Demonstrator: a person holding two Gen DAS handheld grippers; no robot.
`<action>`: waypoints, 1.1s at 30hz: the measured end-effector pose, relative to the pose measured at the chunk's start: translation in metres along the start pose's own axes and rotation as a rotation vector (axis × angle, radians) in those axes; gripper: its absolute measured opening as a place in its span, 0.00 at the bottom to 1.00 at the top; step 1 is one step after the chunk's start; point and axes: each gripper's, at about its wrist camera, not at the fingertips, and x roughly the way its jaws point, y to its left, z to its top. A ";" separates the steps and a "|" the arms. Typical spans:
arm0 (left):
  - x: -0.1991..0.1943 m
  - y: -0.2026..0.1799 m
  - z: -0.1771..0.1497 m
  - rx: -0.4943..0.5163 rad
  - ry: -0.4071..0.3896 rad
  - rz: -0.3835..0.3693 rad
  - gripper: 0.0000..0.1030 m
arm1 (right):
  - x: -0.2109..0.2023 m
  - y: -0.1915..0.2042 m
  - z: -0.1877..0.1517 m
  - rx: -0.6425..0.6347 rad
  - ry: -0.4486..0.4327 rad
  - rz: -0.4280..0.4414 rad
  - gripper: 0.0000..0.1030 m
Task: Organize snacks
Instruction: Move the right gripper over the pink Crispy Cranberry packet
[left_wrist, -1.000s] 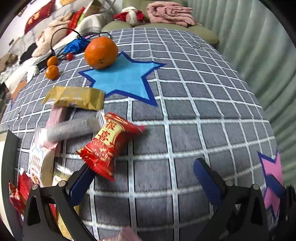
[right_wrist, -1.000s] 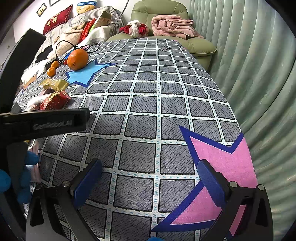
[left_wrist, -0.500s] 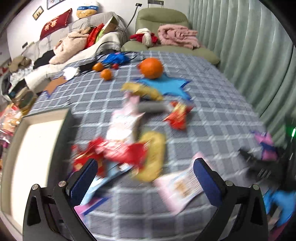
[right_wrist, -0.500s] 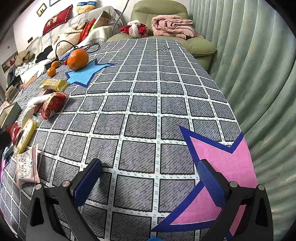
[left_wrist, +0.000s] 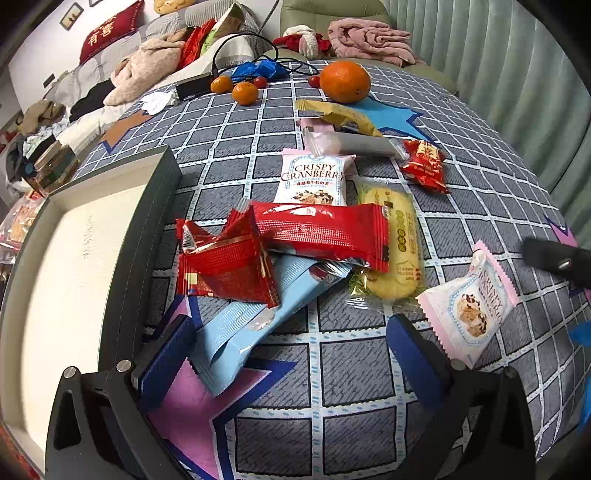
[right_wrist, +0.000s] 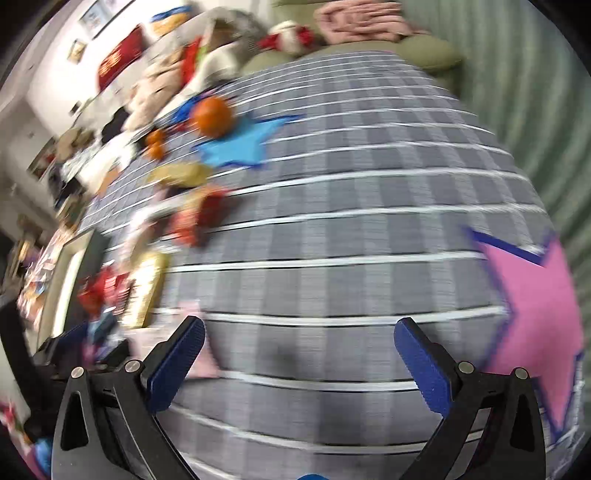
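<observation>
Left gripper (left_wrist: 291, 354) spread wide, nothing pinched, low over the checked surface (left_wrist: 369, 362). Snack pile right ahead: light blue packet (left_wrist: 255, 314) under two red wrappers (left_wrist: 321, 230), yellow cake pack (left_wrist: 400, 243) beside, cranberry crisp pack (left_wrist: 314, 181) behind. Grey tray (left_wrist: 125, 266) to the left w/ bare white floor. Right gripper (right_wrist: 299, 354) also spread, empty, over the surface; that view's blurred. Big orange (left_wrist: 345, 81) at far end.
</observation>
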 end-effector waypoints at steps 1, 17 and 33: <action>-0.001 -0.001 0.000 0.004 -0.001 0.000 1.00 | 0.005 0.013 0.002 -0.031 0.010 -0.002 1.00; -0.034 -0.002 -0.011 -0.007 -0.032 -0.124 1.00 | -0.001 -0.029 -0.031 -0.093 0.076 -0.133 1.00; -0.002 -0.032 -0.004 0.079 0.016 -0.093 1.00 | -0.001 -0.006 -0.058 -0.194 -0.071 -0.162 1.00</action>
